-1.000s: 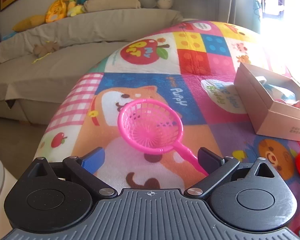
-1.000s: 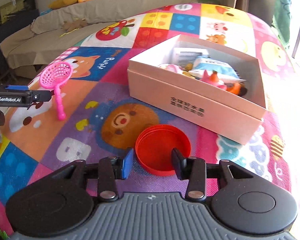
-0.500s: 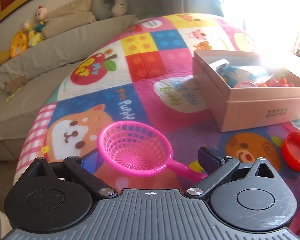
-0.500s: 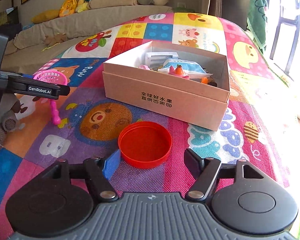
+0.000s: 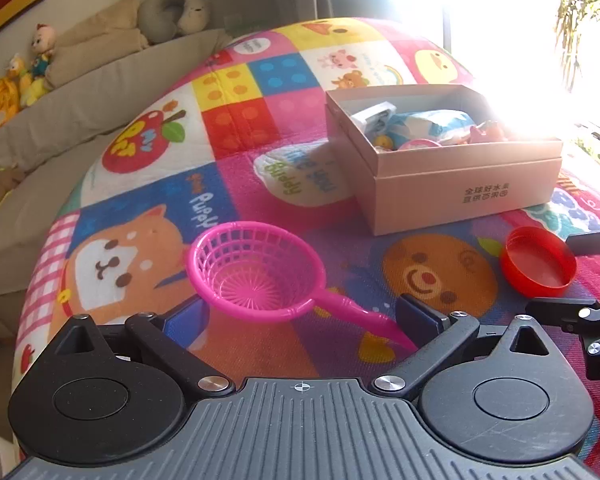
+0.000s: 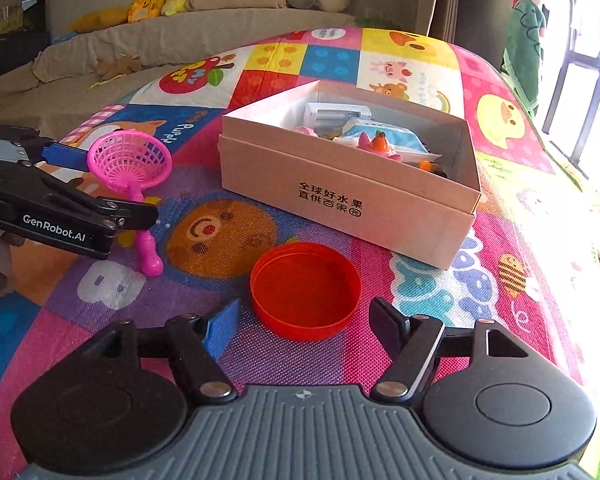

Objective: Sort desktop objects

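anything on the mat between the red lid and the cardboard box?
Nothing. In the right wrist view only bare play mat separates the red lid from the cardboard box. The left wrist view shows the same gap clear.

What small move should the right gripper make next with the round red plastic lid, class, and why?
Probably ease the right gripper forward and close on the round red plastic lid. Its jaws have just been opening and now stand wider than the lid, which lies loose on the colourful play mat just ahead of the fingertips, not yet between them. The open pink cardboard box sits right behind it.
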Available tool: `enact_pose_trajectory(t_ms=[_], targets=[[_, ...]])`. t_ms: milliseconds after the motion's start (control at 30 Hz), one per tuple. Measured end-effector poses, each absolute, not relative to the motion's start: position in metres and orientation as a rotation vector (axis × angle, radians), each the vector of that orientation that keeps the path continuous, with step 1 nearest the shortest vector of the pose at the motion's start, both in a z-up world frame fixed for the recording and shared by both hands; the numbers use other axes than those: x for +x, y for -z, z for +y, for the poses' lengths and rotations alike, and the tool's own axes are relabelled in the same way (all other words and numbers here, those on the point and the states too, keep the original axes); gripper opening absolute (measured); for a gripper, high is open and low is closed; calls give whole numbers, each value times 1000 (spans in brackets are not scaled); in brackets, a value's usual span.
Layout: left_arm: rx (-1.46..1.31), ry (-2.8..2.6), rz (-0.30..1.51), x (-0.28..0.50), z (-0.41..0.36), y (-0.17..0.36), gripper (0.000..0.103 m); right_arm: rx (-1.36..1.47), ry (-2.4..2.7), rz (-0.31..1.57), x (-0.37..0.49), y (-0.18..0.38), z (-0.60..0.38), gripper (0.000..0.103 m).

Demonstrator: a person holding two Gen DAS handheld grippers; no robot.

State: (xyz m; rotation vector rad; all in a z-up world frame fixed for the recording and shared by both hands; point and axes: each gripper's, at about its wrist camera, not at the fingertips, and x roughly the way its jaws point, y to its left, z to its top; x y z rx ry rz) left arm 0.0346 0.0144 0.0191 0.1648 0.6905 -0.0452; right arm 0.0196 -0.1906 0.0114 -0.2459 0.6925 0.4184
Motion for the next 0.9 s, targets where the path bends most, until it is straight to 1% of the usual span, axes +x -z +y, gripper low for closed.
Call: enact_pose_trajectory(t_ms=[400,633,900], targets=[[32,-163,705,20,76,-20,103,-282,-472,711,17,-14,-146,71],[7,-159,726,15,78,-14,103,-302,-529,713,11,-13,-127,71],[-54,-99,720,19,71,-17,103,-309,-515,692,7,-15,-132,71]])
